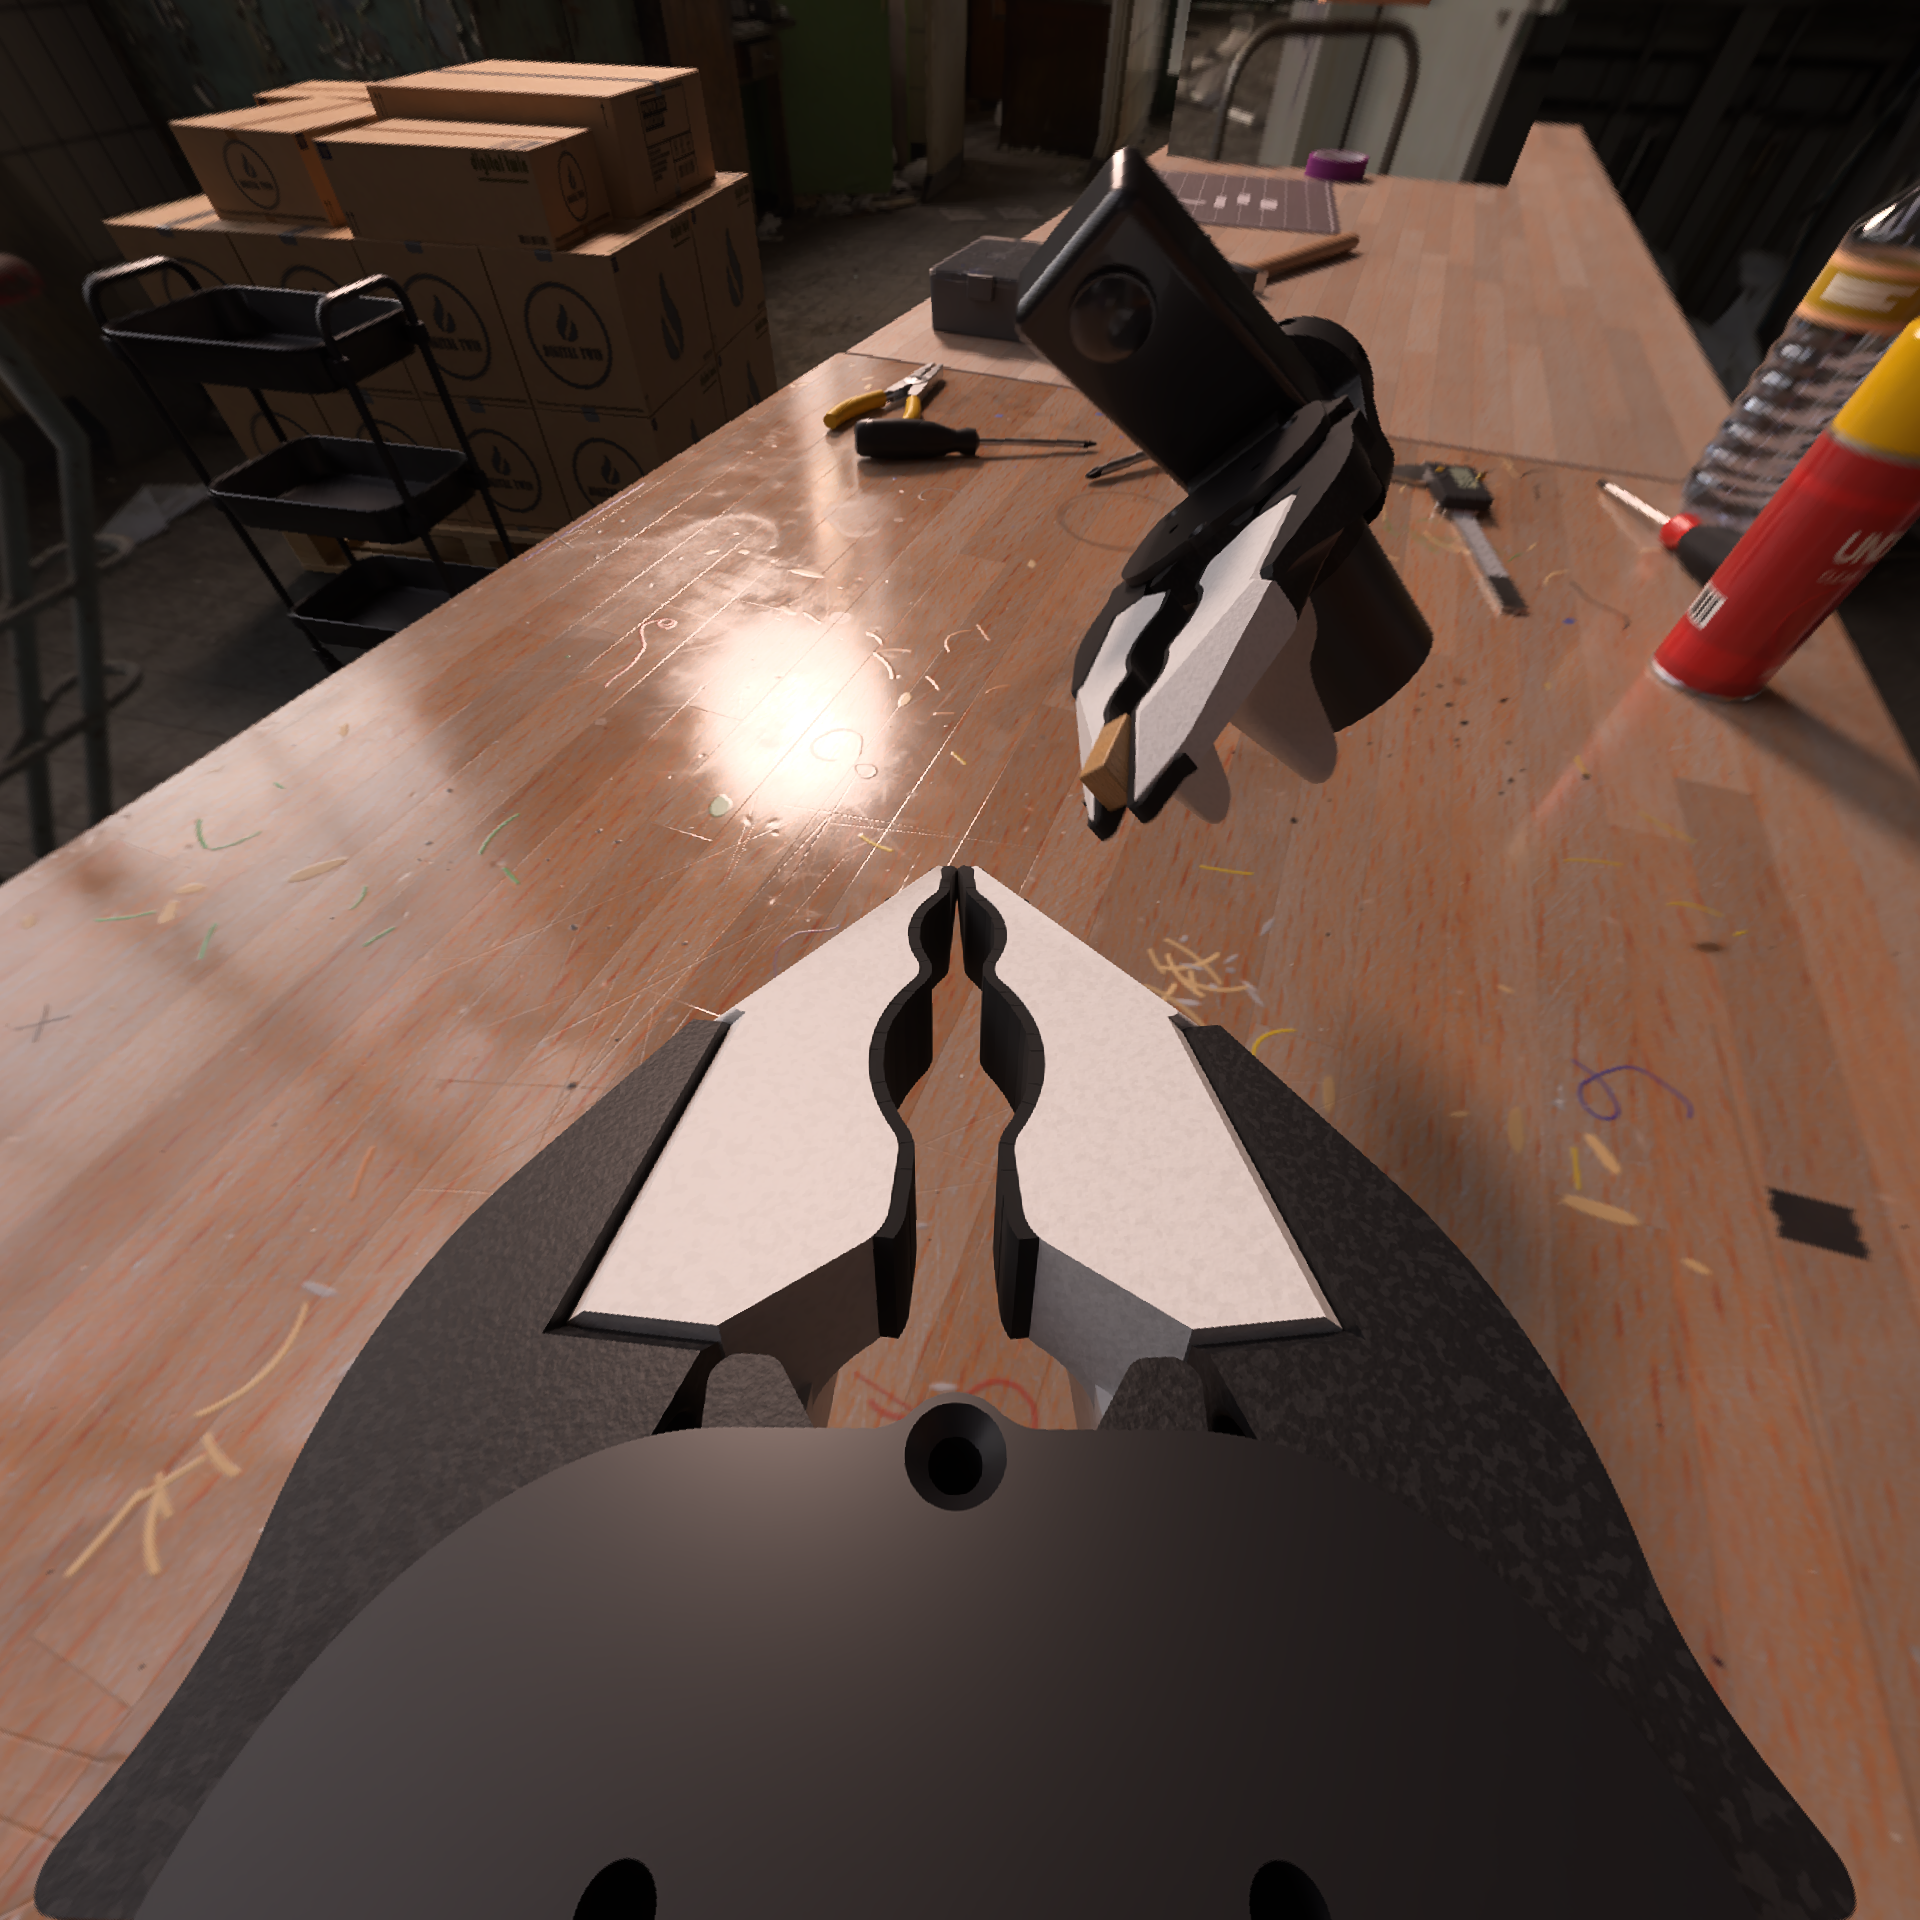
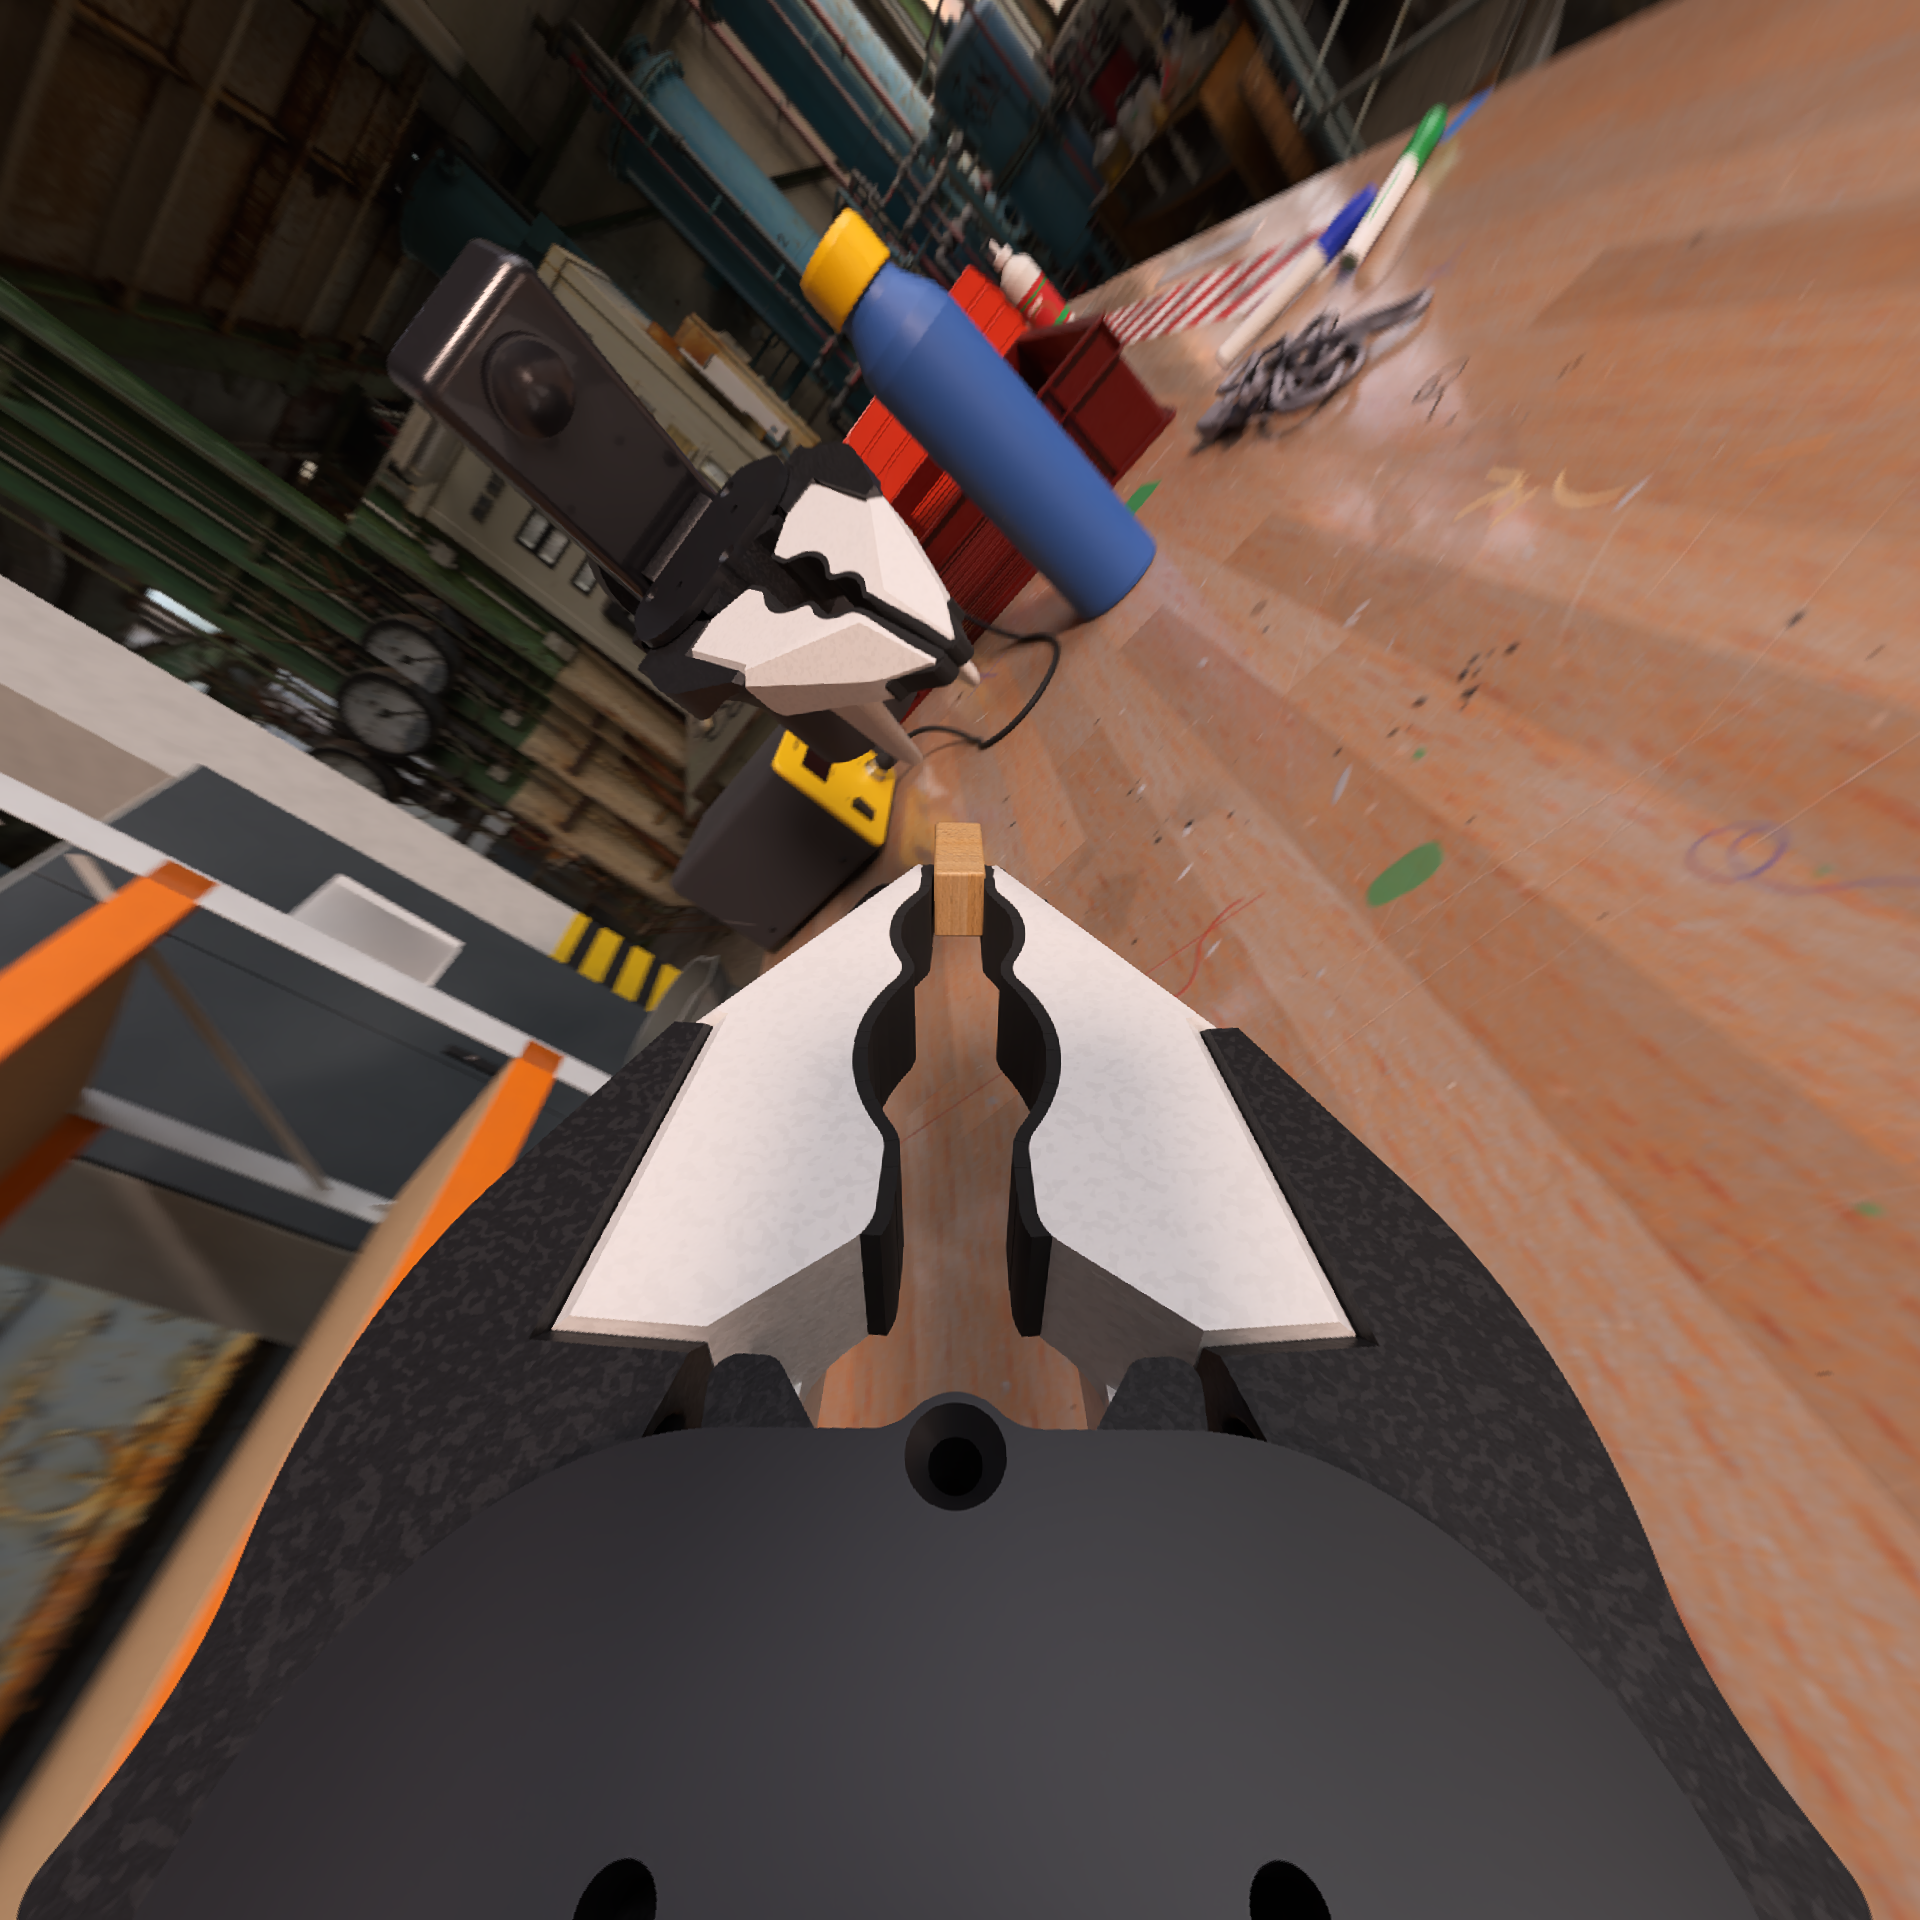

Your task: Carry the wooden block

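Note:
A small light wooden block sits pinched between the tips of my right gripper, which is shut on it and holds it above the wooden workbench. In the left wrist view the right gripper hangs tilted in the air ahead and to the right, with the block at its tips. My left gripper is shut and empty, its tips touching, low over the bench. It also shows in the right wrist view, ahead and to the left.
On the bench: a red spray can and clear bottle at right, pliers, screwdriver, caliper, grey box. A blue bottle, red bins, markers. Cart and cardboard boxes beyond the left edge.

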